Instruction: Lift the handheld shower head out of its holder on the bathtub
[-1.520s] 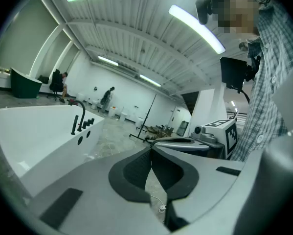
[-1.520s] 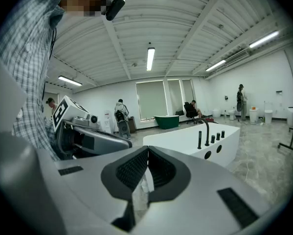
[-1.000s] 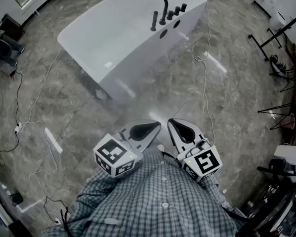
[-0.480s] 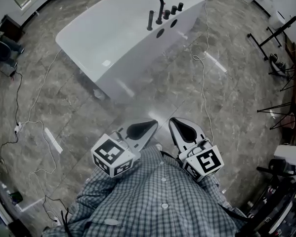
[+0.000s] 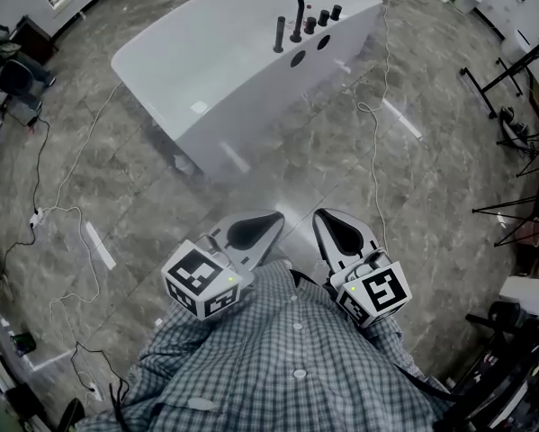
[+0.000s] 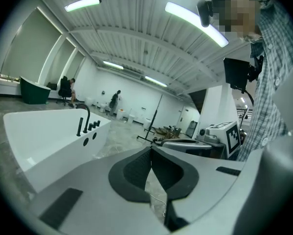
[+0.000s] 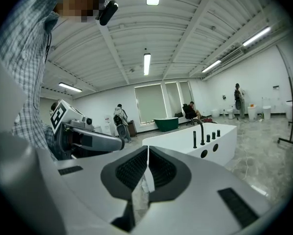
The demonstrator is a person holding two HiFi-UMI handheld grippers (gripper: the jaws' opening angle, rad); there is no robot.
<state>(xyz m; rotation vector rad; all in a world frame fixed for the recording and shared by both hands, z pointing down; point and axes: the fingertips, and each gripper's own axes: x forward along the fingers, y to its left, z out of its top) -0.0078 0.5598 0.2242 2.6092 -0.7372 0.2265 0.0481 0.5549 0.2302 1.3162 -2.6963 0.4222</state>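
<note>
The white tub (image 5: 188, 79) is standing on the gray floor (image 5: 413, 196), out in front of the person. The black shower head (image 5: 279, 36) is sitting upright in its holder on the tub's rim. It is standing just beside the tall curved tap (image 5: 291, 3). Three small black knobs (image 5: 322, 18) are standing in a row on the tap's other side.

The left gripper (image 5: 273, 221) and the right gripper (image 5: 323, 219) are hanging side by side, close to the person's checked shirt (image 5: 287, 367). Both are well apart from the tub and are pointing toward it. The left gripper's fingers (image 6: 134, 173) are pressing together with nothing between them. The right gripper's fingers (image 7: 131, 168) are pressing together too, and they are holding nothing. A thin cable (image 5: 373, 142) is lying on the floor beside the tub.
</note>
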